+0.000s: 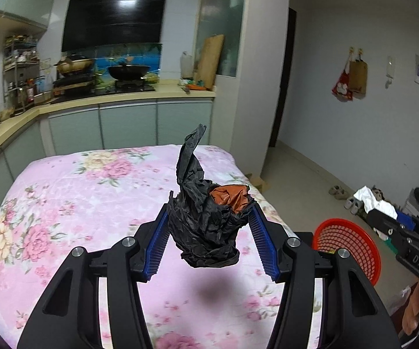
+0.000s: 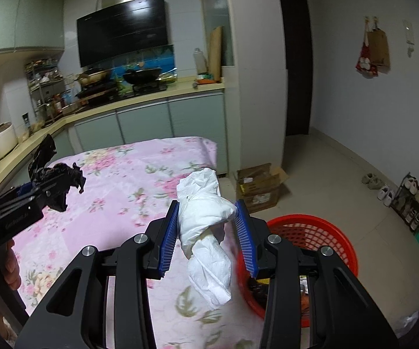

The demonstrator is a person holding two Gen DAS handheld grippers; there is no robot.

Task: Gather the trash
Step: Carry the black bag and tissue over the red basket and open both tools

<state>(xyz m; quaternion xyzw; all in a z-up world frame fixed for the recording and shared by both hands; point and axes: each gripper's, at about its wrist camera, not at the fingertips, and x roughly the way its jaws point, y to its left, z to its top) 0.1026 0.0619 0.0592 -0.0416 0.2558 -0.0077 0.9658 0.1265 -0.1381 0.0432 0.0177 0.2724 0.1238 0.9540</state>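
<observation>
**Two grippers lift crumpled trash above a floral-covered table**

The left gripper point(image 1: 209, 226) has its blue ribbed fingers point(image 1: 158, 247) partly closed on a crumpled black plastic bag point(image 1: 206, 232), held clear of the surface at centre frame; an orange-brown scrap point(image 1: 229, 196) shows at the bag's upper right, though what it is cannot be made out. The bag's shadow falls on the pink floral cloth point(image 1: 78, 203) below it. In the right wrist view, the right gripper point(image 2: 206, 232) pinches a wad of white tissue point(image 2: 206, 226) between its blue fingers point(image 2: 168, 238), the wad's lower end hanging free toward lower centre. A red mesh basket point(image 2: 325, 232) sits on the floor at lower right, its near side hidden behind the gripper's black frame; dark contents inside are too obscured to identify. The left gripper appears at the left edge of that view, its side bearing small pale lettering too blurred to read. In the left wrist view the right gripper point(image 1: 383, 221) is cut off at right, its body marked "DAS". A black range hood point(image 1: 113, 17) hangs at upper left.
</observation>
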